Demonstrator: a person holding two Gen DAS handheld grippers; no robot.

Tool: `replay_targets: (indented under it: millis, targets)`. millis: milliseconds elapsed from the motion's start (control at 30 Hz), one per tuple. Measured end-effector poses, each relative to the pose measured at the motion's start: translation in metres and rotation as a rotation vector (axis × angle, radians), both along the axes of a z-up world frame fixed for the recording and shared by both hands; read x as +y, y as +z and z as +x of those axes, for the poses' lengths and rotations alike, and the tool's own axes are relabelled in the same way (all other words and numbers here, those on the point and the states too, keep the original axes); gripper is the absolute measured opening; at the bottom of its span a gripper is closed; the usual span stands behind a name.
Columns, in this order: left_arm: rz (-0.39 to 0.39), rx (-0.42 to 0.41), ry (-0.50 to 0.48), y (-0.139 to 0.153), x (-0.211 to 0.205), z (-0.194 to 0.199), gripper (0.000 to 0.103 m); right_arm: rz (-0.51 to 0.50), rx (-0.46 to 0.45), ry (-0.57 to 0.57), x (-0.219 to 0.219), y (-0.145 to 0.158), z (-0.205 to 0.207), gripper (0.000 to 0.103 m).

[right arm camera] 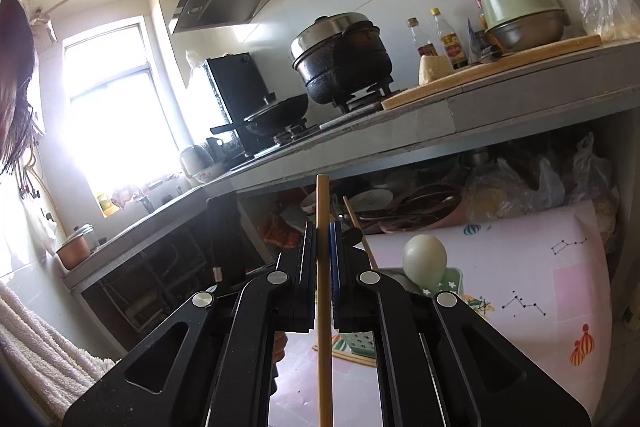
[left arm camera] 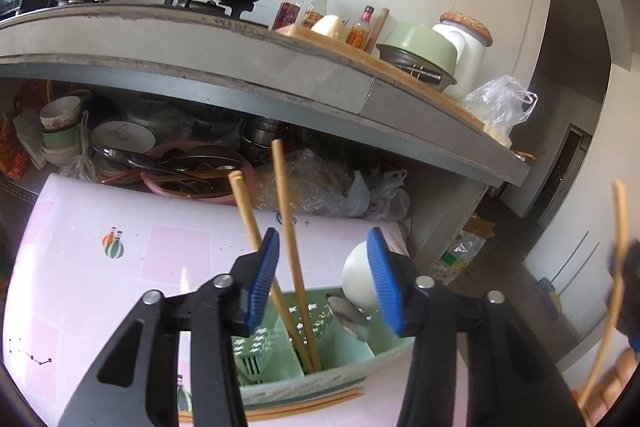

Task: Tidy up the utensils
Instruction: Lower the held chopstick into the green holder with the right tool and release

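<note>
At frame centre, the right hand-held gripper (right arm camera: 323, 247) is clenched on one upright chopstick (right arm camera: 323, 307). The left hand-held gripper (left arm camera: 326, 275), jaws spread and holding nothing, hovers above the green utensil basket (left arm camera: 280, 351) where two chopsticks (left arm camera: 294, 267) lean.

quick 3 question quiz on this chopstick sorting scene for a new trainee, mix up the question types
1. True or false: the left gripper is clamped on a chopstick.
2. Multiple choice: what does the right gripper hold? A) a spoon B) a single chopstick C) a bowl
3. Fill in: two chopsticks stand in the green ____, beside a metal spoon.

Key:
1. False; its jaws are open, with nothing between them.
2. B; the jaws are shut on it, and it runs upright between them.
3. basket
</note>
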State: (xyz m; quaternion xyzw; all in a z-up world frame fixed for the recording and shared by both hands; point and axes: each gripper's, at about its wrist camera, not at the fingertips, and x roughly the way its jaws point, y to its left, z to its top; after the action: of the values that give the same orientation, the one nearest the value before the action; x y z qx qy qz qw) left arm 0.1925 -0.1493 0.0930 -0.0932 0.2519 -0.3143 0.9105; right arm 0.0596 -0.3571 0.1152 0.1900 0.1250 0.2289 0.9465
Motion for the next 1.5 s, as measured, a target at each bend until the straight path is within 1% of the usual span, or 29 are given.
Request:
replay_targets:
  millis: [100,233,333,533,633,733,867,1067,1233,1500]
  targets:
    - [-0.010,-0.007,0.002,0.006,0.019,-0.017,0.055,0.019,-0.013,0.037,0.003,0.007,0.019,0.005]
    - [0.003,-0.015,0.034,0.009,0.045,-0.039,0.062,-0.008,-0.038,0.067,0.016,0.017,0.049,0.005]
    - [0.015,-0.004,0.054,0.004,0.065,-0.054,0.063,-0.025,-0.062,0.097,0.028,0.026,0.074,0.005]
    - [0.044,0.068,0.115,-0.018,0.102,-0.075,0.063,-0.064,-0.141,0.152,0.052,0.042,0.112,0.005]
    - [0.040,0.102,0.147,-0.028,0.117,-0.082,0.063,-0.107,-0.162,0.157,0.064,0.045,0.130,0.005]
    - [0.038,0.113,0.172,-0.032,0.129,-0.086,0.063,-0.143,-0.157,0.158,0.075,0.044,0.149,0.005]
    - [0.047,0.097,0.198,-0.033,0.137,-0.089,0.063,-0.216,-0.166,0.133,0.087,0.040,0.166,0.005]
    - [0.054,0.089,0.217,-0.034,0.145,-0.092,0.063,-0.325,-0.135,0.127,0.101,0.020,0.184,0.005]
    - [0.063,0.101,0.241,-0.038,0.155,-0.095,0.063,-0.436,-0.120,0.138,0.109,-0.001,0.182,0.005]
    - [0.115,0.101,0.248,-0.047,0.158,-0.107,0.063,-0.527,-0.084,0.163,0.115,-0.026,0.175,0.005]
